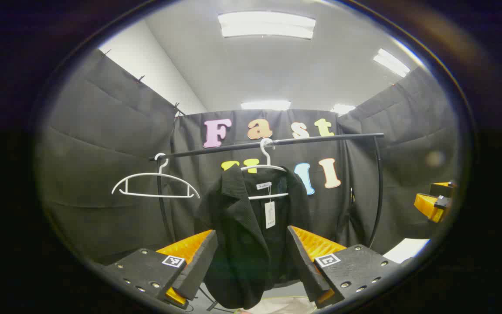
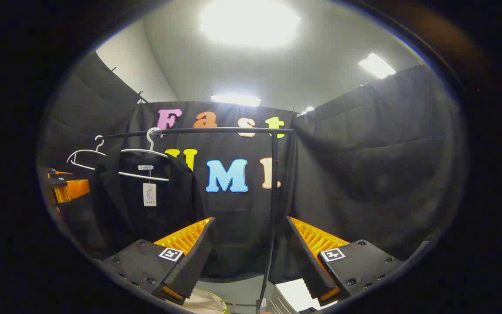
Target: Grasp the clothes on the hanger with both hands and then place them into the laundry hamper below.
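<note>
Your target, the black jacket, hangs on a white hanger from the black rail, straight ahead in the left gripper view. White tag dangles at its open collar. Jacket sits crooked, one shoulder hiked up left of the hook.

A second hanger, bare, hangs on the same rail further left, well apart from the jacket. Rail's upright post drops at the right end.

Your left gripper is spread wide, nothing between its fingers, the jacket's lower half framed in the gap but farther off, no contact. Pale patch at the bottom edge below the jacket, can't tell what it is.

In the right gripper view the jacket is off to the left on its hanger, tag showing, spare hanger behind it at the far left. The post runs down between your right gripper fingers, farther off. Right gripper also wide apart, holding nothing, pointed at the back curtain right of the jacket.

Each gripper peeks into the other's view: the right one at the right edge of the left gripper view, the left one at the left edge of the right gripper view.
</note>
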Available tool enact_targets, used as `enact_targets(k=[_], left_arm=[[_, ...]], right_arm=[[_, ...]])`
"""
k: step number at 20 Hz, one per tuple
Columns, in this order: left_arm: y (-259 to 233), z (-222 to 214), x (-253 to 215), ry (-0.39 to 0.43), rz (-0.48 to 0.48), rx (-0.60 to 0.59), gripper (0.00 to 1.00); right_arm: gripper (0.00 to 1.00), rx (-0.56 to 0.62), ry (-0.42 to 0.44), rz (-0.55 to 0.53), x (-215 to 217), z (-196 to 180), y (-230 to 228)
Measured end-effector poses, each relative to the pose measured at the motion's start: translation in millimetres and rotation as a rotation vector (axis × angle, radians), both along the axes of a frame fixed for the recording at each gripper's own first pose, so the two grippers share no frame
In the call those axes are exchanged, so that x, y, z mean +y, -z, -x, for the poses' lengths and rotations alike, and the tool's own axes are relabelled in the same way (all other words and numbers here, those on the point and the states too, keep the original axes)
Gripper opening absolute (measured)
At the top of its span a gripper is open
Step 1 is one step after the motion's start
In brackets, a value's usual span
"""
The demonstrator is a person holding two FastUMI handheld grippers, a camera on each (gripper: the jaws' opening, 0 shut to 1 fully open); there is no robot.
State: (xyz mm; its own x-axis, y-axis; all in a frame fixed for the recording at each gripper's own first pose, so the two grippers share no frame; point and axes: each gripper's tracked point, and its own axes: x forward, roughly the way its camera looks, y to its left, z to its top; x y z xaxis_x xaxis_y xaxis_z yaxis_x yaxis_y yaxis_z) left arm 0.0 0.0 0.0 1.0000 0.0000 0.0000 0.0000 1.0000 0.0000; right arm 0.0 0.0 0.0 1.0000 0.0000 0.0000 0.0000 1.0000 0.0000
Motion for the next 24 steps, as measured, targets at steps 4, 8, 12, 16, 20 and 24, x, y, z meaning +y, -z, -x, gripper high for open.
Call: enact_targets(k=[4,8,12,16,20,24], left_arm=[[0.2,-0.2,0.0,0.0,-0.005,0.003,0.91],[-0.1,-1.3,2.7,-0.001,0.0,0.003,0.91],[4.1,-3.0,3.7,-0.003,0.006,0.012,0.91],[5.7,-6.1,4.1,0.0,0.0,0.016,0.91],[7.7,-9.0,5.9,0.003,0.0,0.017,0.92],[13.2,-14.4,13.7,0.008,0.009,0.027,0.92]], right_arm=[[0.97,0.002,0.001,0.001,-0.1,-1.6,0.5],[0.98,-0.003,0.003,0.001,0.5,-2.9,-0.4],[0.98,-0.001,0.008,0.0,1.9,-4.5,1.9],[0.98,0.002,0.013,-0.004,2.8,-6.0,3.1],[0.98,-0.003,0.016,-0.009,6.2,-9.0,1.4],[0.98,-0.013,0.009,-0.012,18.9,-16.6,-1.4]])
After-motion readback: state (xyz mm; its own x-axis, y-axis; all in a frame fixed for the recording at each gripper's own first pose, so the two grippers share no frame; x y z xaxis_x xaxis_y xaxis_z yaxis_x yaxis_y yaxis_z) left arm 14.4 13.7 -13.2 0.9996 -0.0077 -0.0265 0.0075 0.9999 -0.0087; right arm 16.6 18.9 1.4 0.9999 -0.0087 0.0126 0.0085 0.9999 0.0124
